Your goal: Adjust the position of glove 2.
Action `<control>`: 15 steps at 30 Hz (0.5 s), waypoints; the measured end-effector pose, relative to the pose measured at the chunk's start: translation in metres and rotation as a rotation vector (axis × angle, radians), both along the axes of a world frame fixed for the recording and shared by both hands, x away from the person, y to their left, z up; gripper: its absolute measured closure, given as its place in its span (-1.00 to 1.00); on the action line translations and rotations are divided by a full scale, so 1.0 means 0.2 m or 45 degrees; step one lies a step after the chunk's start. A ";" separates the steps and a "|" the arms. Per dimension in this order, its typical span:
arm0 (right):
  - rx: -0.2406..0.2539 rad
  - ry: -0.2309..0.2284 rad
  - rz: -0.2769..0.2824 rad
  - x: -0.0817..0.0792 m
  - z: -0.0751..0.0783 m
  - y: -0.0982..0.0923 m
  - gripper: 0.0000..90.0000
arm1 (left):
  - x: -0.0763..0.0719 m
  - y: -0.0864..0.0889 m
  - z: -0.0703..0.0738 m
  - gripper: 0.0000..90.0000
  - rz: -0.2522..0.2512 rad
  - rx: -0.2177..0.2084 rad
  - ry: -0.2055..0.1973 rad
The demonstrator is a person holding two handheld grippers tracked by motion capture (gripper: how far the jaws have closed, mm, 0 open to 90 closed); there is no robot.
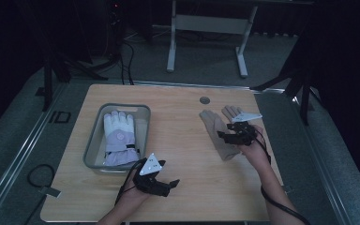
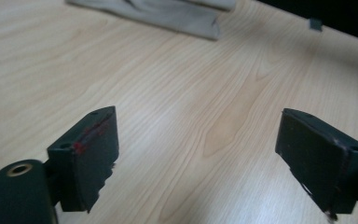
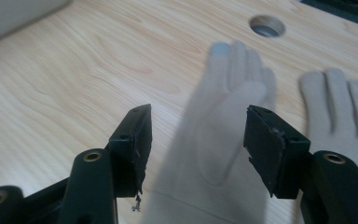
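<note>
A wooden bench seen from above in a dim room, with a person's forearms coming in from its near edge, each hand holding black tongs.

Two beige gloves lie flat near the right edge of the bench, fingers pointing toward the far edge. The left beige glove is the longer in view; the right beige glove lies just beside it, partly hidden under the right tongs and their grey plate. A small round hole in the bench sits just beyond the gloves' fingertips.

The right tongs hover over the left beige glove. In the right gripper view their jaws stand moderately apart, one on each side of the glove's palm, which looks blurred; the pads do not press on it. The other glove lies to the right.

The left tongs are near the near edge, left of the middle, just beside the near right corner of a clear tray. Their jaws gape wide over bare wood with nothing between them, as the left gripper view shows; the cuff of a beige glove lies farther off.

The tray sits toward the left edge and holds a white and lilac glove, fingers toward the far edge
</note>
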State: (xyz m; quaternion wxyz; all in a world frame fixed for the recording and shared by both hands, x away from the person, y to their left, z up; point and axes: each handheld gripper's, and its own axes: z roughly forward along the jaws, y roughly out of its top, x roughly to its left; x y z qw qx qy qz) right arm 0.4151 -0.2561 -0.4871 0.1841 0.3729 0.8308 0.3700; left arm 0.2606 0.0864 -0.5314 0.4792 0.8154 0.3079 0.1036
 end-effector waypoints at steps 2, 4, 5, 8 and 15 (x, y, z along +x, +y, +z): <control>-0.020 0.002 -0.020 0.02 -0.02 -0.02 -0.06 | -0.01 0.00 -0.01 -0.79 -0.004 0.012 0.007; -0.019 0.005 -0.024 0.04 -0.05 -0.04 -0.05 | -0.02 -0.02 -0.02 -0.92 -0.022 0.011 0.009; -0.021 0.010 -0.027 0.04 -0.06 -0.05 -0.05 | -0.03 -0.03 -0.03 -0.96 -0.033 0.019 0.005; -0.038 0.023 -0.026 0.07 -0.09 -0.05 -0.05 | -0.04 -0.04 -0.04 -0.96 -0.052 0.031 -0.019; -0.090 0.061 -0.031 0.14 -0.18 -0.02 -0.05 | -0.04 -0.05 -0.06 -0.96 -0.061 0.033 -0.030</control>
